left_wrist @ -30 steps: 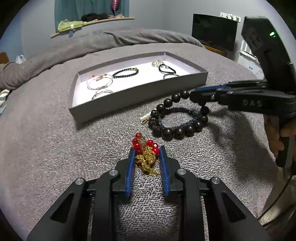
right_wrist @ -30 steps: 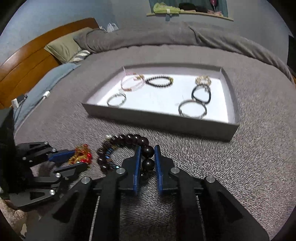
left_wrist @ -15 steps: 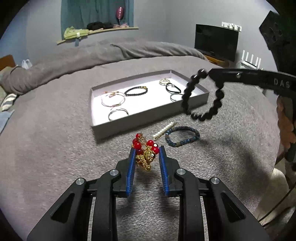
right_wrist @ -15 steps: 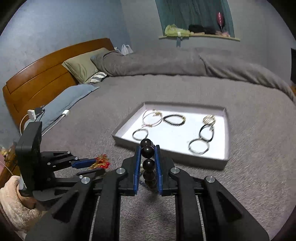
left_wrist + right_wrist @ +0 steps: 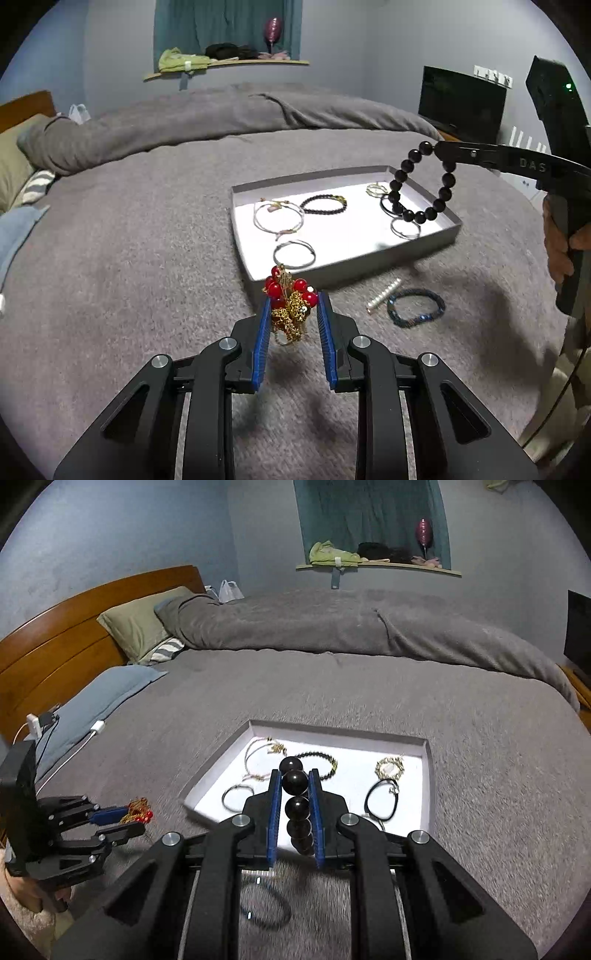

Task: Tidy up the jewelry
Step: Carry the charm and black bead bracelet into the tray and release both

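While held aloft, two bracelets: dark-bead bracelet (image 5: 421, 184), red-and-gold bracelet (image 5: 290, 306).

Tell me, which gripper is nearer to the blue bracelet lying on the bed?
Left, I'd judge. The left gripper hangs low, just beside the blue bracelet; the right gripper is lifted well above it, holding black beads.

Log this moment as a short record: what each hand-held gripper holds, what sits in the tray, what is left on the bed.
left hand-held gripper: shut on red-and-gold chain piece, lifted off the blanket
right hand-held gripper: shut on dark beaded bracelet, hanging above the tray
tray: grey, on the bed, holds six bracelets
left on the bed: blue braided bracelet, pearl bar, both in front of the tray
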{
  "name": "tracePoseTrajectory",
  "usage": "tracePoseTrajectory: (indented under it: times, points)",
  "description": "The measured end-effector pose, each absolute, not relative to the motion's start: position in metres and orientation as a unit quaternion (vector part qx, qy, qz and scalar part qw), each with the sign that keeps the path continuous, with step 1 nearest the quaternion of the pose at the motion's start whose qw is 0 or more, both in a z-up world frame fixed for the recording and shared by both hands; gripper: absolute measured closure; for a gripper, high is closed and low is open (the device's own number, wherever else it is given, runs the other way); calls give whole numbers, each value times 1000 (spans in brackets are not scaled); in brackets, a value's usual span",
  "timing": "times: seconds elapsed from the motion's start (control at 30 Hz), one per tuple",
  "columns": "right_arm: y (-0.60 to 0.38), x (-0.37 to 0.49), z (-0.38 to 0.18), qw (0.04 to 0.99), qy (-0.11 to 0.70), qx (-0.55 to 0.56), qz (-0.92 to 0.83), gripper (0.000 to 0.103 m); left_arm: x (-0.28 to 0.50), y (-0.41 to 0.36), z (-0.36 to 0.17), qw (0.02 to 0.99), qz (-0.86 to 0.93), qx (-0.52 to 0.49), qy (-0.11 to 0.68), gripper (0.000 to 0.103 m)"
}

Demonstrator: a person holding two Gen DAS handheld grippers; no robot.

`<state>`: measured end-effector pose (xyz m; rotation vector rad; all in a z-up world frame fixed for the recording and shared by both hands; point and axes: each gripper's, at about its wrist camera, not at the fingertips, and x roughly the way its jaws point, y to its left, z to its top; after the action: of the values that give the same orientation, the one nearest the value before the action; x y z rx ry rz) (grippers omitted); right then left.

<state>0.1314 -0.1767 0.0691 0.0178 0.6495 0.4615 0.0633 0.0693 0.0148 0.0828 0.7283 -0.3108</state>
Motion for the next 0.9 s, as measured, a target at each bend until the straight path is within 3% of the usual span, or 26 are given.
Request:
tracePoseTrajectory:
  times: [0.53, 0.9]
  points:
    - [-170, 178, 11, 896, 384, 40, 218, 88, 87, 62, 4, 916, -154, 54, 366, 77]
    - [-168, 193, -20, 882, 422, 50, 205, 88, 131, 18, 22, 912, -197, 70, 353, 77]
